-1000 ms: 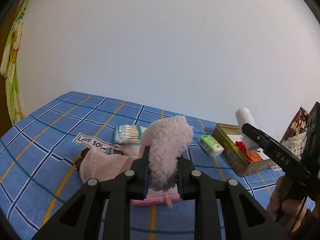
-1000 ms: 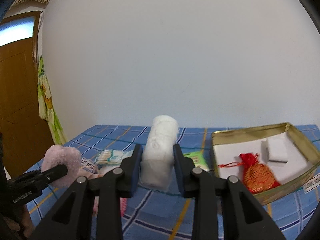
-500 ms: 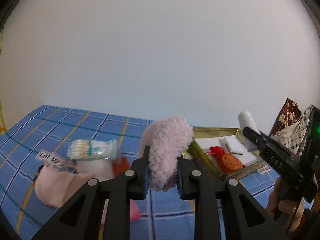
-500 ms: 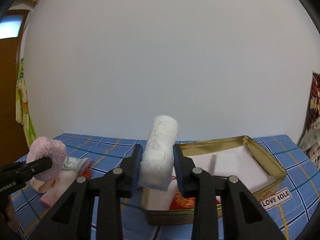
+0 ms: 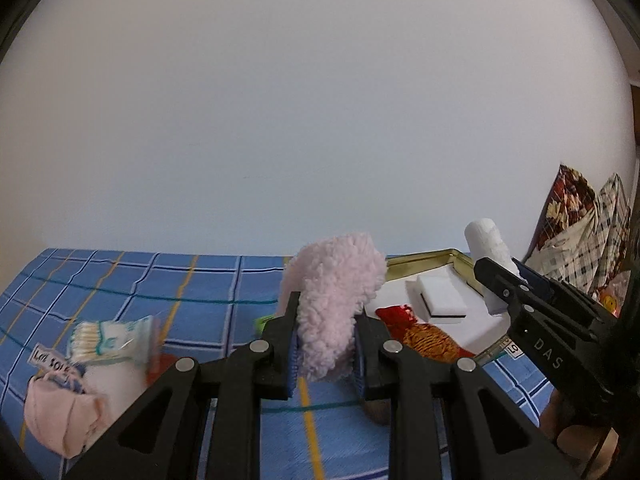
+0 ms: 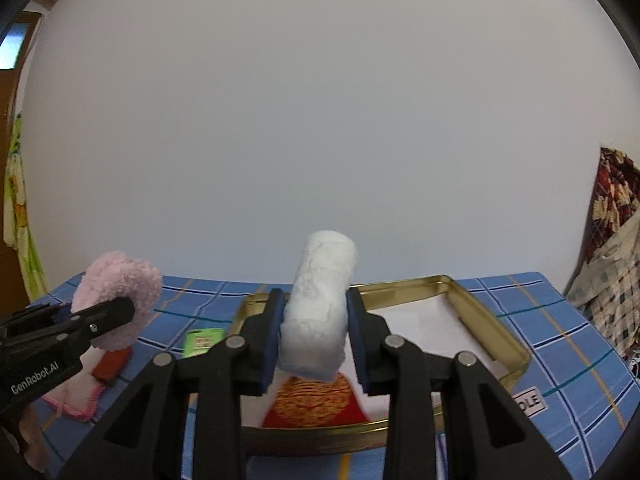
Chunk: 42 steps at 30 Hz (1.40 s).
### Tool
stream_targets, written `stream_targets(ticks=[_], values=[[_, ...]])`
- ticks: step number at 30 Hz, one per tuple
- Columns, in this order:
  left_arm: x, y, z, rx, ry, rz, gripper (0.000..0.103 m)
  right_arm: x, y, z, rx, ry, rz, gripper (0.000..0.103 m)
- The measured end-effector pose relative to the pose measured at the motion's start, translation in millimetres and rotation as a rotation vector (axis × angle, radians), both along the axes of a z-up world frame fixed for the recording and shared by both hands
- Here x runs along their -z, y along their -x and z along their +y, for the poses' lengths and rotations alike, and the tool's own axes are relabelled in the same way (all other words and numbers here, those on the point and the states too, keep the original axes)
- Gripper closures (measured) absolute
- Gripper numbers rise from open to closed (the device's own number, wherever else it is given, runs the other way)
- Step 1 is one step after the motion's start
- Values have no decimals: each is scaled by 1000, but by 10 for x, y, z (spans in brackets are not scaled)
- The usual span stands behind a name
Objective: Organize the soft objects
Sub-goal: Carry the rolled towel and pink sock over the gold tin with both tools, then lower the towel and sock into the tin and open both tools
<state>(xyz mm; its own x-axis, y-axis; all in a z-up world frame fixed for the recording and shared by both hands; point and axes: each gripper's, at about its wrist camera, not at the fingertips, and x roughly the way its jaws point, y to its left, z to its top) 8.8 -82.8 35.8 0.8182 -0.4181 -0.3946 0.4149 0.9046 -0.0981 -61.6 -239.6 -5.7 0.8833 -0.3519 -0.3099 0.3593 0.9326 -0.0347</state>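
Left gripper (image 5: 325, 350) clamps pink fleece pad (image 5: 334, 300) mid-body above blue plaid cloth (image 5: 200, 288); right gripper (image 6: 314, 344) squeezes rolled white towel (image 6: 320, 304) over gold tin (image 6: 492, 336). Both look light, compressible, low-slip; towel roll possibly loosening at base.

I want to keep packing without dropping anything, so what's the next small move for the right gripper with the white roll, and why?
Probably lower the right gripper a little and set the white roll onto the bare white floor of the gold tin. The roll is held clamped above the tin, with the red pouch just beneath it, so nudging toward the free area first would avoid stacking on the pouch.
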Motion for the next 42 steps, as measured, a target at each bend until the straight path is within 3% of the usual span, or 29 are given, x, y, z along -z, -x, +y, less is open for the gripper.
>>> stream_targets(ticks=[22, 42], values=[[93, -272, -930, 78, -28, 43, 80, 46, -29, -645, 165, -7, 45, 72], [201, -358, -1209, 86, -71, 64, 80, 76, 24, -1007, 211, -8, 129, 72]])
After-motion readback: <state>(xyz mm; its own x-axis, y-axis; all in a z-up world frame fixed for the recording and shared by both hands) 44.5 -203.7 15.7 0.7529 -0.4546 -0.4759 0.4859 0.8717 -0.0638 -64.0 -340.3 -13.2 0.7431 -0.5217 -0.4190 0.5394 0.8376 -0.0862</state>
